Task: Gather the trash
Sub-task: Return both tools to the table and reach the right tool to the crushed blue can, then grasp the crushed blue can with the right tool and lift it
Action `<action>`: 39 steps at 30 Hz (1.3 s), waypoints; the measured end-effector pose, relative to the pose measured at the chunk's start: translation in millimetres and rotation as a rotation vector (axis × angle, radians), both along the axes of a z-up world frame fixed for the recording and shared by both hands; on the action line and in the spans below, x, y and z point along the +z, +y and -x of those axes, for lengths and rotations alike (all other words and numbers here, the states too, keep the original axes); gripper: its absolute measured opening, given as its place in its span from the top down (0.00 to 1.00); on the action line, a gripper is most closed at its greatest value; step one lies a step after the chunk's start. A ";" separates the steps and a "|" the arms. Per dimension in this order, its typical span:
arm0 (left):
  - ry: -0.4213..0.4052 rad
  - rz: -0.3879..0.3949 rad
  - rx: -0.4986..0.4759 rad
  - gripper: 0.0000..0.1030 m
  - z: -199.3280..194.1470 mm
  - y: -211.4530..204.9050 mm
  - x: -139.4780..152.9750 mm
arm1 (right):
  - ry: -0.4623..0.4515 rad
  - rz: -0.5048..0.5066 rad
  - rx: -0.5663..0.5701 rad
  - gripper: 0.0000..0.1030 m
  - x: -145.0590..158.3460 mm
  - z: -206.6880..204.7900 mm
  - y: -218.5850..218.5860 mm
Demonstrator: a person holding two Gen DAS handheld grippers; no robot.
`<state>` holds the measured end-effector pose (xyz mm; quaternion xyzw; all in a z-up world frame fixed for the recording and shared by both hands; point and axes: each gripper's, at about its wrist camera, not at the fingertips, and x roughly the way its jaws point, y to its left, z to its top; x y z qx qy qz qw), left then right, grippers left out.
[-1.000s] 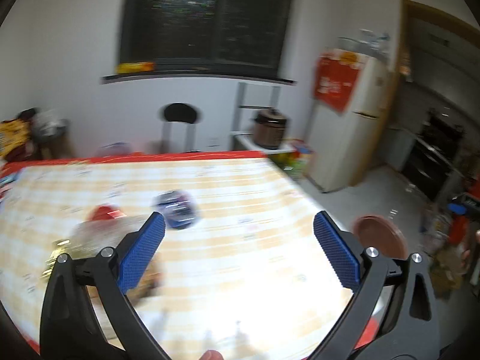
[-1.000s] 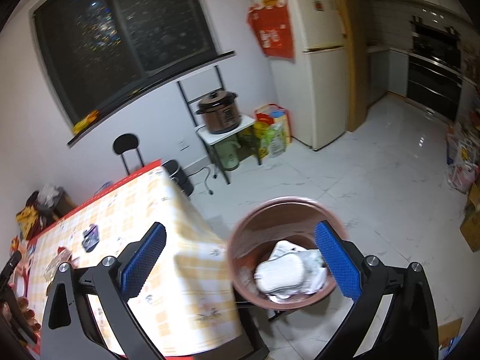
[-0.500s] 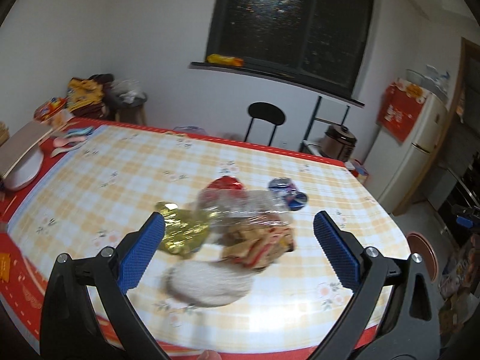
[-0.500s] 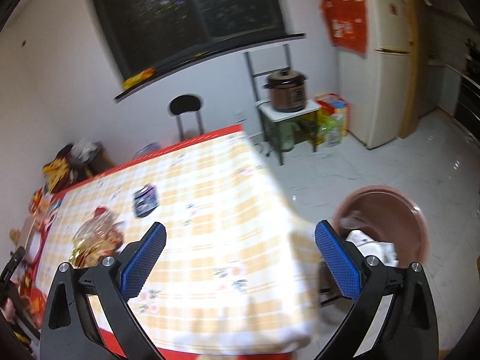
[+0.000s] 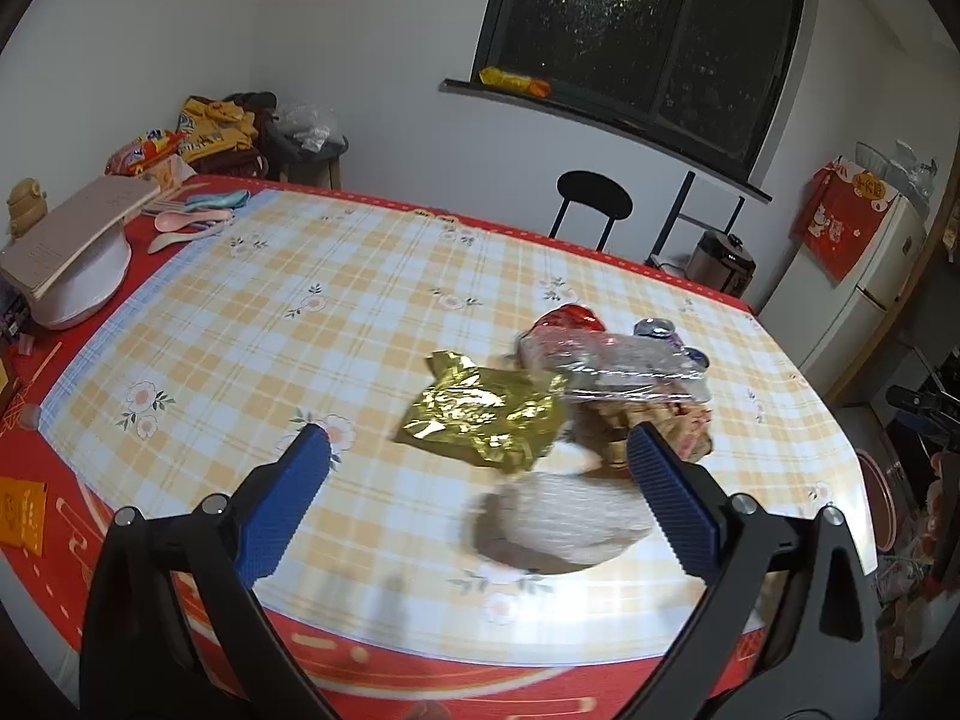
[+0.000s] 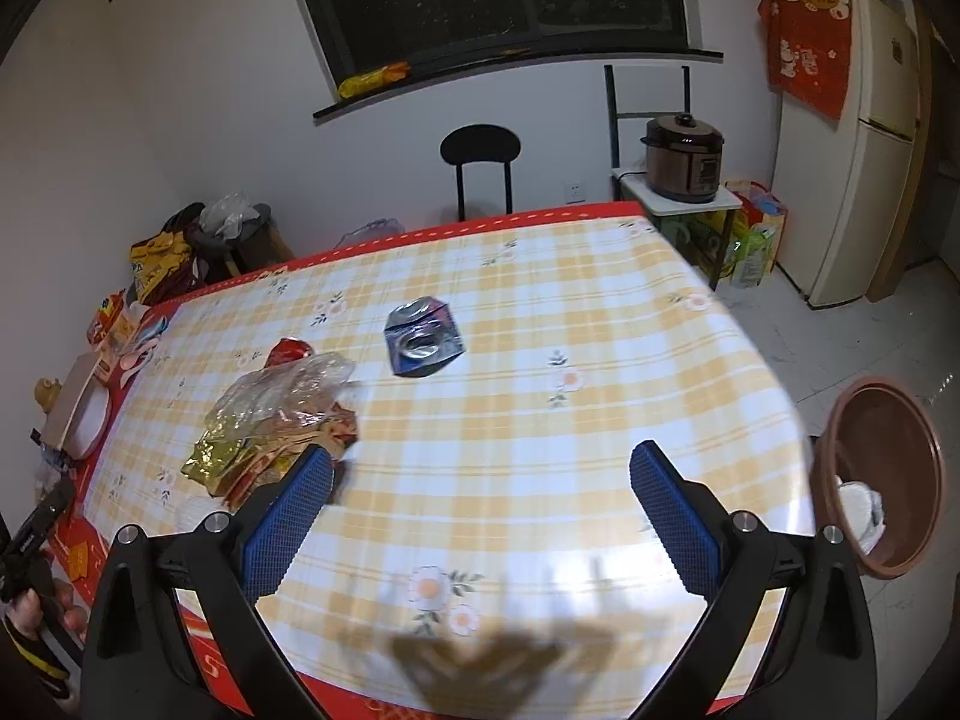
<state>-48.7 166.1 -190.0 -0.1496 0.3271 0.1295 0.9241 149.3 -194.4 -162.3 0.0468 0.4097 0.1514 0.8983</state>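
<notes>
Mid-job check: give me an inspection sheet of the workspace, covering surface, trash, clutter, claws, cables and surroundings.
Surface: checked tablecloth on the table, red border.
Job's things: gold foil wrapper, clear plastic bag over brown wrappers, white crumpled piece, red wrapper, crushed can; brown trash bin on the floor at the table's right, white trash inside.
Clutter: pink spoons, white bowl under a board.
Grippers: left claw open, empty; right claw open, empty.
Cables: nothing seen.
Surroundings: black chair, rice cooker, fridge.

Indoor light, dark window [image 5: 648, 24], motion blur, fisheye-bent edges.
</notes>
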 end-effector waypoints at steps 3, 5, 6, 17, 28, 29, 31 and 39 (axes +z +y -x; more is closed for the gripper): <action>0.009 0.012 -0.028 0.06 -6.2 18.9 -6.1 | 0.005 0.014 -0.002 0.05 -4.2 -0.5 21.9; 0.008 0.021 -0.050 0.06 -12.8 30.5 -11.6 | 0.001 0.042 0.001 0.05 -5.8 -1.0 35.8; 0.010 0.021 -0.054 0.06 -16.2 34.4 -14.6 | 0.001 0.052 0.005 0.05 -6.4 -1.9 39.1; 0.040 0.122 -0.078 0.06 -46.7 38.7 -48.1 | 0.007 0.317 0.227 0.13 -23.0 -47.8 85.2; 0.070 0.127 -0.025 0.06 -70.2 33.5 -55.2 | 0.000 0.598 0.608 0.19 -98.3 -149.5 151.4; 0.074 0.133 -0.018 0.06 -72.2 34.2 -56.0 | 0.001 0.615 0.632 0.19 -104.1 -156.0 156.5; 0.088 0.134 -0.012 0.06 -75.7 33.9 -57.9 | 0.000 0.654 0.689 0.19 -118.6 -170.3 167.3; 0.131 0.155 0.012 0.06 -79.9 33.2 -72.2 | 0.013 0.751 0.829 0.19 -153.2 -199.8 195.0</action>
